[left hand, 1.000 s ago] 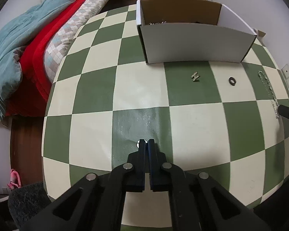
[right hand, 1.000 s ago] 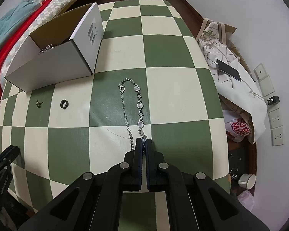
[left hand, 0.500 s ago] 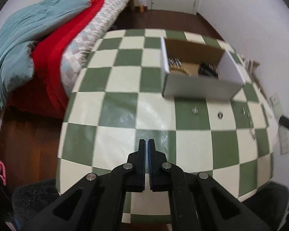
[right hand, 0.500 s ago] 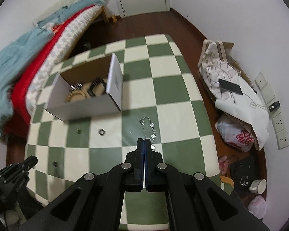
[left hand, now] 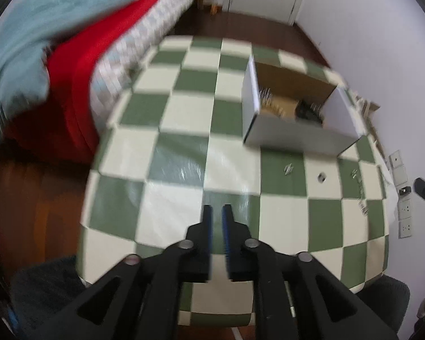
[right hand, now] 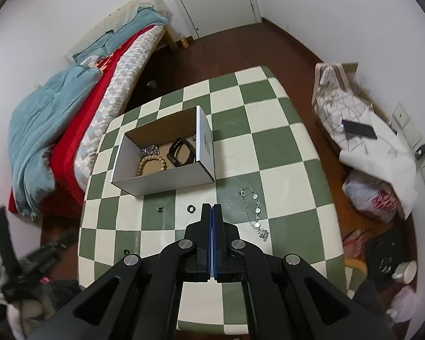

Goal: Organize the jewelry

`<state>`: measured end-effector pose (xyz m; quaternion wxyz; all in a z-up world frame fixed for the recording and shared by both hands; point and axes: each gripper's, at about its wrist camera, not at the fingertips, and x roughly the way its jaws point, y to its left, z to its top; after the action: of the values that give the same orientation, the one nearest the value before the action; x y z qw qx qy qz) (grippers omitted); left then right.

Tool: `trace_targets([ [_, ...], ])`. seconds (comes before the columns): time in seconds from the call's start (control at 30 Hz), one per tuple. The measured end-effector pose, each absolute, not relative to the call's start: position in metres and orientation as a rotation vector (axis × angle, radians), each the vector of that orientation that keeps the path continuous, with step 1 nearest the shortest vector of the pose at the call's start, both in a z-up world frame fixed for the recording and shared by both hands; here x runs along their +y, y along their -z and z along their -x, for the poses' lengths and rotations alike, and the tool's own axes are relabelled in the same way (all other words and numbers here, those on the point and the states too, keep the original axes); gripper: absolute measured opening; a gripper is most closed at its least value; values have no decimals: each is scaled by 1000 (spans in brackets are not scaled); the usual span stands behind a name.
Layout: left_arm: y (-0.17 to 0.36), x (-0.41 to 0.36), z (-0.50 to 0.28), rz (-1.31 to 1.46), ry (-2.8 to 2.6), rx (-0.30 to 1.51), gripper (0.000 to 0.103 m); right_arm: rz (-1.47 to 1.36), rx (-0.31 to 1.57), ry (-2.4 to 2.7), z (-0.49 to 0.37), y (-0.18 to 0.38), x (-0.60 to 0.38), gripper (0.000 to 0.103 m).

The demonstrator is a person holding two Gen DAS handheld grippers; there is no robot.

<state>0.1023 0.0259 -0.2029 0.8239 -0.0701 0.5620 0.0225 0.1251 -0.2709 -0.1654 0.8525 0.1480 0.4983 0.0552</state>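
Note:
A white cardboard box (right hand: 167, 174) stands on the green-and-cream checked table (right hand: 283, 147); it holds a wooden bead bracelet (right hand: 151, 164), a black watch (right hand: 181, 151) and a silver piece. In front of it lie a silver chain necklace (right hand: 253, 212), a small dark ring (right hand: 190, 208), a small earring (right hand: 159, 208) and another small piece (right hand: 125, 252). My right gripper (right hand: 212, 206) is shut and empty, high above the table. My left gripper (left hand: 216, 209) is slightly open and empty, above the near edge; the box (left hand: 294, 138), earring (left hand: 288, 168) and ring (left hand: 322, 177) show there.
A bed with teal and red blankets (right hand: 56, 130) stands left of the table. Bags and a phone (right hand: 362, 130) lie on the floor to the right, by the wall sockets. A dark stool (left hand: 42, 277) sits at the table's near left corner.
Both grippers have risen well above the table and pulled back. The right one has let go of the necklace, which stays on the table. The left jaws have parted slightly.

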Motion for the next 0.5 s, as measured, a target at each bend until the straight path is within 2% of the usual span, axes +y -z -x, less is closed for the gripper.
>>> trace_targets([
  [0.03,215,25,-103,155,-54,1223,35,-322,1055,-114,-126,169,-274,0],
  [0.1,229,24,-103,171,-58,1237,56,-353,1077,-111,-129,181,-281,0],
  [0.23,248,22,-102,142,-104,1258,56,-350,1166,-86,-149,223,-293,2],
  [0.27,249,22,-102,132,-111,1259,56,-323,1190,-68,-155,235,-294,8],
  [0.3,250,22,-103,121,-121,1259,56,-295,1205,-60,-160,244,-294,26],
  [0.33,251,23,-103,113,-130,1257,56,-264,1216,-52,-164,254,-293,38],
  [0.37,250,24,-104,108,-136,1255,56,-229,1227,-50,-169,263,-290,54],
  [0.5,249,30,-107,97,-156,1250,56,-120,1303,-40,-177,293,-275,54],
])
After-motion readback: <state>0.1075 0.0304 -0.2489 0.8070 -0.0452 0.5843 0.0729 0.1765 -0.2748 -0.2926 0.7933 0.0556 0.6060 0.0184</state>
